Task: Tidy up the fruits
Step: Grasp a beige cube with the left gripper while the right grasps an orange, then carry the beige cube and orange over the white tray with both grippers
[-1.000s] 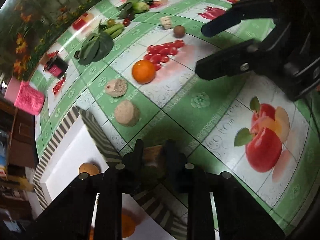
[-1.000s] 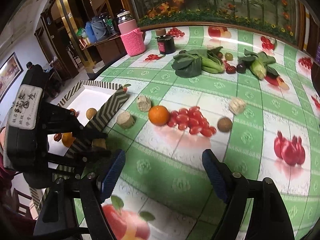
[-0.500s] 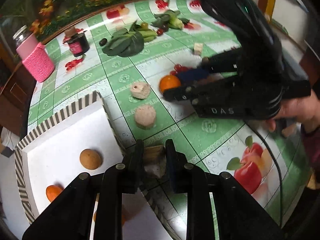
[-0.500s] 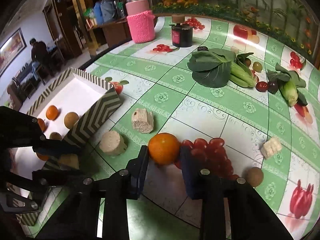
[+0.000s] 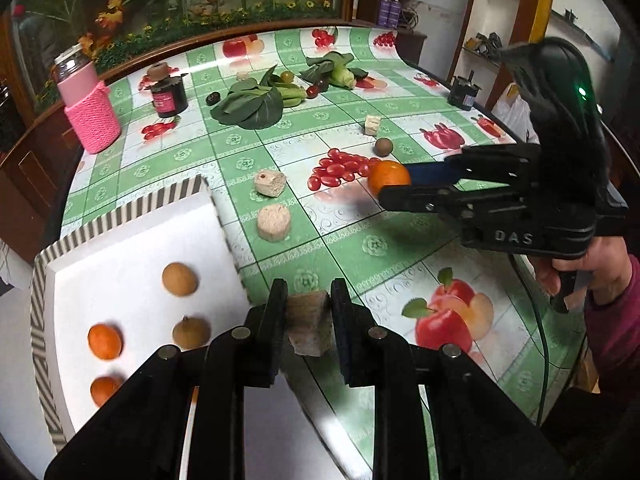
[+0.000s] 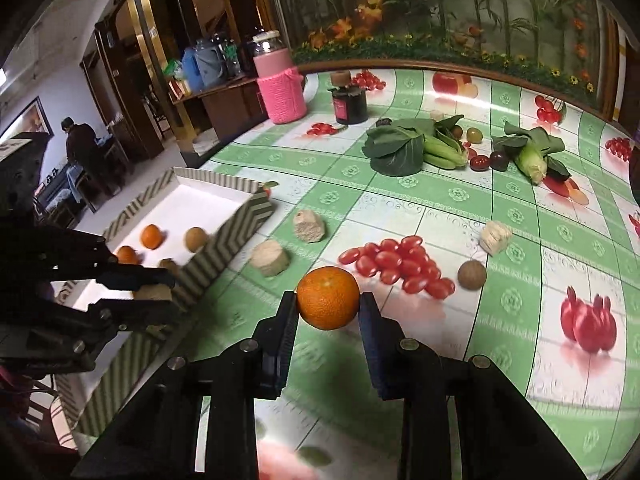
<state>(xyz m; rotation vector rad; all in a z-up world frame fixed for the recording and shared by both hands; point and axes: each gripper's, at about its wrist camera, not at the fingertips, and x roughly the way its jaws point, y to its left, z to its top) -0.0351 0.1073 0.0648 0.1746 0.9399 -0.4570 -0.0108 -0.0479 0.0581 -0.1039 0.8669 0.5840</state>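
My right gripper [image 6: 328, 310] is shut on an orange [image 6: 328, 298] and holds it above the tablecloth; the same orange [image 5: 388, 176] shows in the left wrist view. My left gripper [image 5: 308, 312] is shut on a tan chunk [image 5: 309, 326] over the near edge of the striped white box [image 5: 120, 216]. The box [image 6: 240, 224] holds small oranges [image 5: 105, 341] and brown round fruits [image 5: 179, 278]. A pile of cherry tomatoes [image 6: 400, 264] and a brown round fruit [image 6: 472, 275] lie on the table.
Two tan chunks [image 5: 272, 222] [image 5: 270, 182] lie beside the box, a pale cube [image 6: 495, 236] further right. Leafy greens [image 6: 404, 148], corn [image 6: 532, 162], a dark jar [image 6: 349, 102] and a pink-sleeved jar [image 6: 280, 84] stand at the back. The table edge [image 5: 532, 240] runs behind the right gripper.
My right gripper closed on the orange and lifted it off the table. My left gripper rose and tilted back with the chunk, showing more of the box.
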